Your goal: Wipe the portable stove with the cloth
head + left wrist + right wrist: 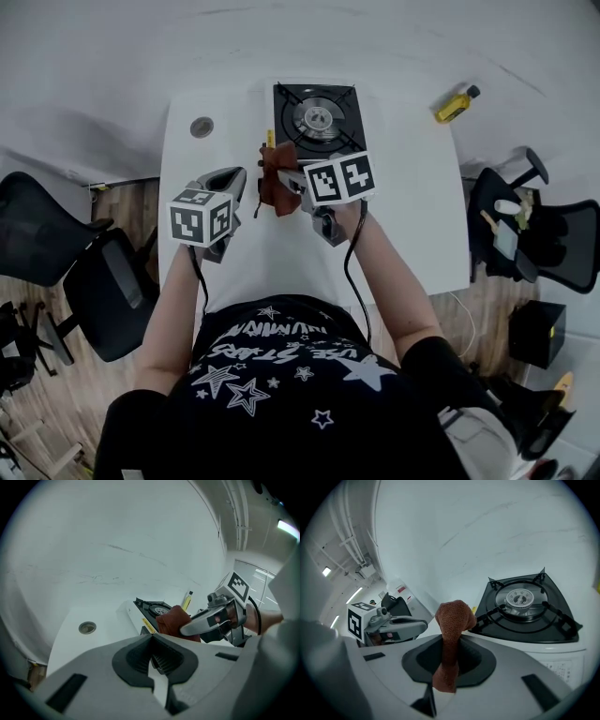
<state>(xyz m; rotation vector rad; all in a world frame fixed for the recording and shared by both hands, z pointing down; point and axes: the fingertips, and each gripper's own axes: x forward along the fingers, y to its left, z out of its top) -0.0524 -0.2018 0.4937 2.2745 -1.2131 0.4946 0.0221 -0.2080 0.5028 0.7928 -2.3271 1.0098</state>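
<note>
White counter (408, 211) with portable stove (317, 117) at 12 o'clock edge. At 8 o'clock of stove, left gripper (236, 176), fingers closed together, empty. Beside it at 3 o'clock, right gripper (289, 180), fingers clamped on rust-brown cloth (452, 620): middle pinched, bunched end standing past fingertips, other end hanging behind.

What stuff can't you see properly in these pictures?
- The stove, near edge: in the head view, the cloth and the right gripper cover it.
- The stove, far side: in the left gripper view, the cloth and the right gripper hide it.
- Print on the stove's front: in the right gripper view, it is too small to read.
- The bottle, label: in the head view, it is too small to read.
</note>
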